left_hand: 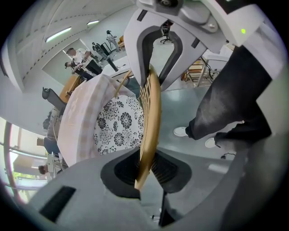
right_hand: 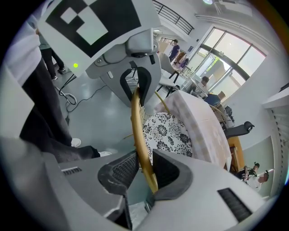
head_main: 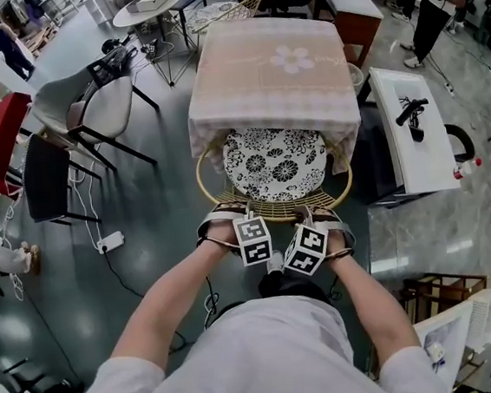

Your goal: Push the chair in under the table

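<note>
A chair with a round gold wire rim point(head_main: 275, 207) and a black-and-white flowered cushion point(head_main: 275, 164) stands with its front part under the table point(head_main: 272, 75), which wears a pink checked cloth. Both grippers are at the near back rim, side by side. My left gripper point(head_main: 230, 219) is shut on the gold rim point(left_hand: 149, 126), which runs up between its pads. My right gripper point(head_main: 319, 217) is likewise shut on the rim point(right_hand: 139, 131). The cushion point(left_hand: 117, 126) and the tablecloth edge point(right_hand: 203, 126) show beyond the jaws in both gripper views.
Grey shell chairs point(head_main: 87, 103) and a black chair point(head_main: 47, 177) stand to the left, with a power strip point(head_main: 109, 242) and cables on the floor. A white side table point(head_main: 409, 130) is close on the right. A round white table point(head_main: 147, 10) stands behind. People stand at the room's edges.
</note>
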Motion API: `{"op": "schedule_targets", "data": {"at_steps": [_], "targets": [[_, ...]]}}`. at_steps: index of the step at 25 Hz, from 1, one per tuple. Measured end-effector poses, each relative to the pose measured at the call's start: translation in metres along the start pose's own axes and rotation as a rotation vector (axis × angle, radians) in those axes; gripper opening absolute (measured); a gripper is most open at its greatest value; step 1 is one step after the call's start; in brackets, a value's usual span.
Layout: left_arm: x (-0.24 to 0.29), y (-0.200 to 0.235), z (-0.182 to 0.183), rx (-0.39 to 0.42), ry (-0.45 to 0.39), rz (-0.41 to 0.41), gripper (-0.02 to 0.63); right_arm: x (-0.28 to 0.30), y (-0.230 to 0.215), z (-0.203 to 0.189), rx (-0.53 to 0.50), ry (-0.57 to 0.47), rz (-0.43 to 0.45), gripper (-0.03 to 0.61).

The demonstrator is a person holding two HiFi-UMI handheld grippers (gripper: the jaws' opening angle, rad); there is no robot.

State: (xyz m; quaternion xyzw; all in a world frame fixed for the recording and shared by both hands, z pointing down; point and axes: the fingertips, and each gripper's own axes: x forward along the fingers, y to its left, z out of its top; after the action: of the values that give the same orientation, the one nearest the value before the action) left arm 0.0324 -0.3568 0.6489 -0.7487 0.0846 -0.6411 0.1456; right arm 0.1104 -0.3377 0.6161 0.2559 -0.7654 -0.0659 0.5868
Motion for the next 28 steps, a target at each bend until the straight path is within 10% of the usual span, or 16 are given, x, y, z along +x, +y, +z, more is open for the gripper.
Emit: {"op": "schedule_targets", "data": {"at_steps": [28], "targets": [[0.005, 0.032, 0.007, -0.063, -0.006, 0.027, 0.086, 0.014, -0.032, -0.006, 0.042, -0.072, 0.045, 0.103]]}}
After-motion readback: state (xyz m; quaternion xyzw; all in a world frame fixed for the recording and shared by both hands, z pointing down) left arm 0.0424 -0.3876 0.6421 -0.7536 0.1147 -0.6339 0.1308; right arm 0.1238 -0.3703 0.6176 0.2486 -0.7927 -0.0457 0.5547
